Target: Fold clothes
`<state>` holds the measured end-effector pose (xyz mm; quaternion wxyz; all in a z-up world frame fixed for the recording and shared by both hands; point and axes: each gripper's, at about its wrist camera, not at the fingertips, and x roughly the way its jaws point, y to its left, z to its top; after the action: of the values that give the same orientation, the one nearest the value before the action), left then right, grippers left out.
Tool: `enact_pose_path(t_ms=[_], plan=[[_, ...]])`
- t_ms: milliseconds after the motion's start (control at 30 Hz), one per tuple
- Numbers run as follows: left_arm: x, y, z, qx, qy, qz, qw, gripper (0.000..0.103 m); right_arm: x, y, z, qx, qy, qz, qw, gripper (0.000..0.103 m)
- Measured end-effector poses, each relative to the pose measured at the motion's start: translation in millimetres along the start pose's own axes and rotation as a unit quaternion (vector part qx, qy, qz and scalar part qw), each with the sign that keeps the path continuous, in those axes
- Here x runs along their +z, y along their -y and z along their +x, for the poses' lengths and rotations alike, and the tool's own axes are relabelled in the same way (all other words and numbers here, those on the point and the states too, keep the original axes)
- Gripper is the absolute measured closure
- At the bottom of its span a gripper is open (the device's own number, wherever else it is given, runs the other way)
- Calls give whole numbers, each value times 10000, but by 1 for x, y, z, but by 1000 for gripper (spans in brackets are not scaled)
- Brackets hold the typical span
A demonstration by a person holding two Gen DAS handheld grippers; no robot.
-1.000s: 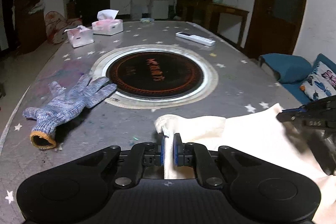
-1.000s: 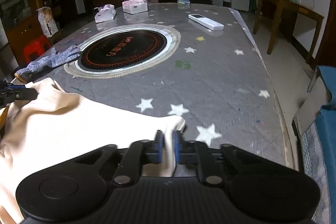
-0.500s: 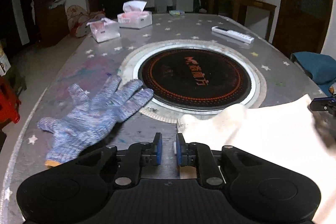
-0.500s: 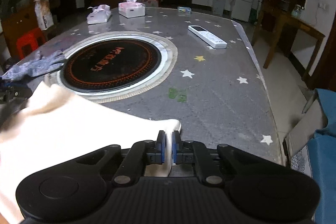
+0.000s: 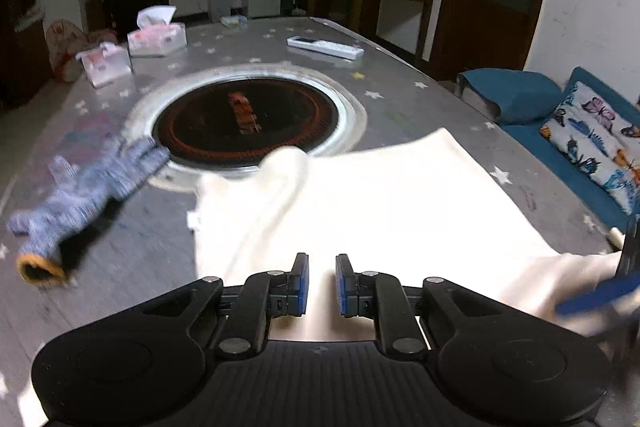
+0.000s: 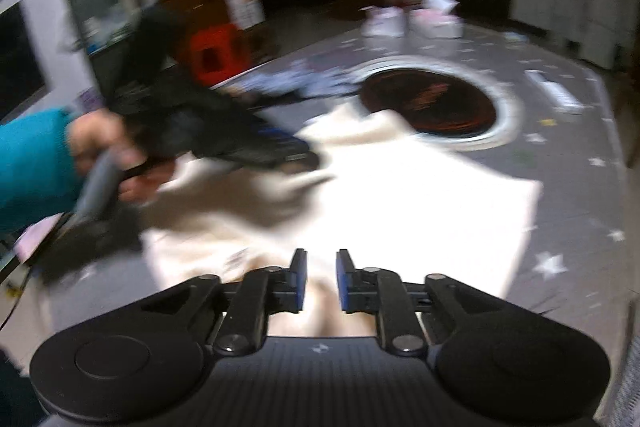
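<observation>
Both grippers, clamped on cloth corners 0.5 s ago, now have fingers apart and empty, left gripper and right gripper over the cream garment lying folded on the star-print table beside the knit glove.

Blue knitted work glove lying left of round black induction hob set in grey star-patterned table. Two pink tissue boxes and white remote control at far end.
</observation>
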<state>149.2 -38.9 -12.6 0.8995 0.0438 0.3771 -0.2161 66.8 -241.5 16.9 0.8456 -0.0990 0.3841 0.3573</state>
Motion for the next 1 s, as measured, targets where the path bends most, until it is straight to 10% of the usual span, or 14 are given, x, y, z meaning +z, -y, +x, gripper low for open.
enact_pose_path(t_ms=[367,1000], plan=[[-18,4,1,-141,-131,127,9997,81,-16,-26,38,-331,-261,-487,9979,100],[-27,14,-15,15,44,334,9994,63,-64,-92,-15,499,-539,-1264,9893,98]])
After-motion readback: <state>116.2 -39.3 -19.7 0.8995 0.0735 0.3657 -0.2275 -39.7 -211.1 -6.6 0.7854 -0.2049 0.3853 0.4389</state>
